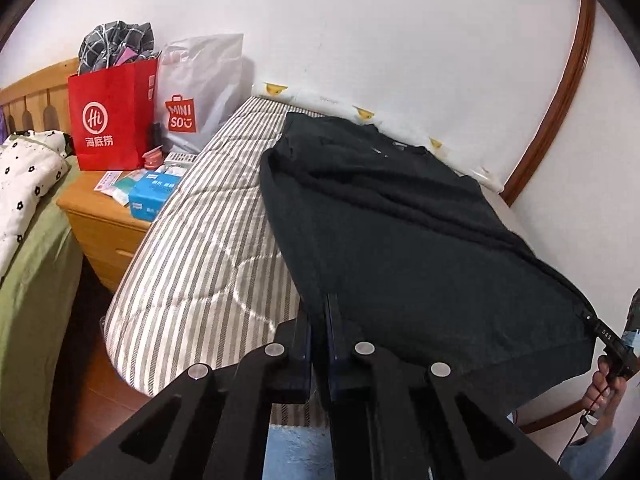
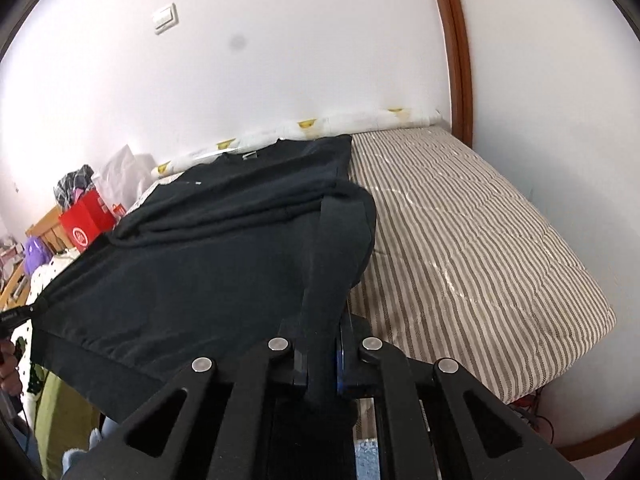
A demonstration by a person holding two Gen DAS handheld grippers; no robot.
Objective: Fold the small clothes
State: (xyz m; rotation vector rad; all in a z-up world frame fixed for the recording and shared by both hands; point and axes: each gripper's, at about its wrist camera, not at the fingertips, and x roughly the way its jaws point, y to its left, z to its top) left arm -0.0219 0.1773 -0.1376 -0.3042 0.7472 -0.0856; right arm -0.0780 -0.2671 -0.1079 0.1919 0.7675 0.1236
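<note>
A black sweatshirt lies spread across a grey-and-white striped mattress that runs from the lower middle of the left wrist view up toward a white wall. The left gripper, at the bottom centre of that view, has its two fingers pressed together on the near hem corner of the garment, which is lifted slightly off the mattress there. At the far right edge of the same view the right gripper pinches the opposite hem corner, pulling the bottom edge taut between the two. In the right wrist view, the right gripper sits at the bottom centre with its fingers clamped on a bunched fold of the dark cloth, and the sweatshirt fills the left half of the frame while bare striped mattress fills the right half. The collar end lies at the far side, close to a rolled white cloth with yellow patches along the wall. In the upper left of the left wrist view, a red paper bag and a white Miniso bag stand on a wooden nightstand, with a blue tissue pack near its front edge
</note>
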